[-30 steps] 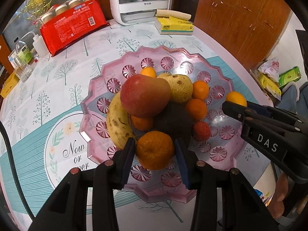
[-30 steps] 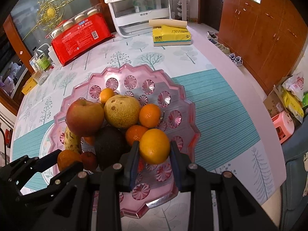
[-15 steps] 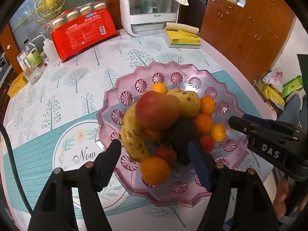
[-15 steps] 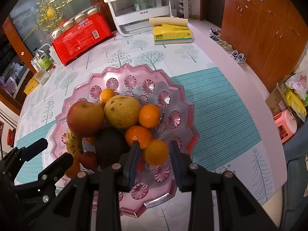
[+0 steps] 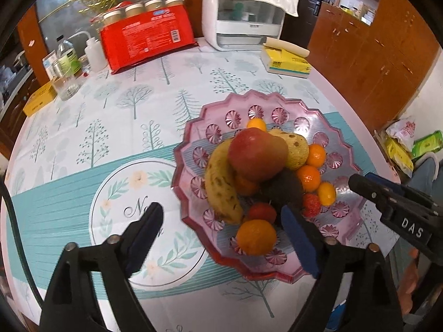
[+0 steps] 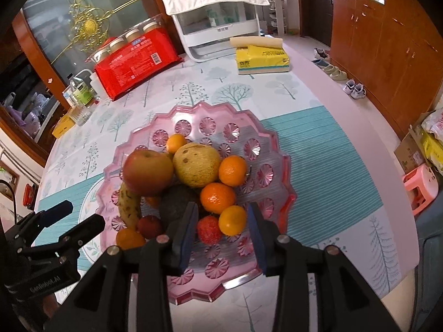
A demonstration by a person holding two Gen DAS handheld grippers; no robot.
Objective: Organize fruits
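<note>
Tools (image 5: pixel 221 238) over fruit-heaped pink tray (image 5: pixel 349 149)

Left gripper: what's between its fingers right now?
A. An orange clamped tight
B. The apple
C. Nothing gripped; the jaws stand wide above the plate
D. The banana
C. The left gripper has just been opening; its jaws stand wide apart and press on nothing, while the orange lies free on the pink plate, nearer the right finger and touching neither pad.
</note>
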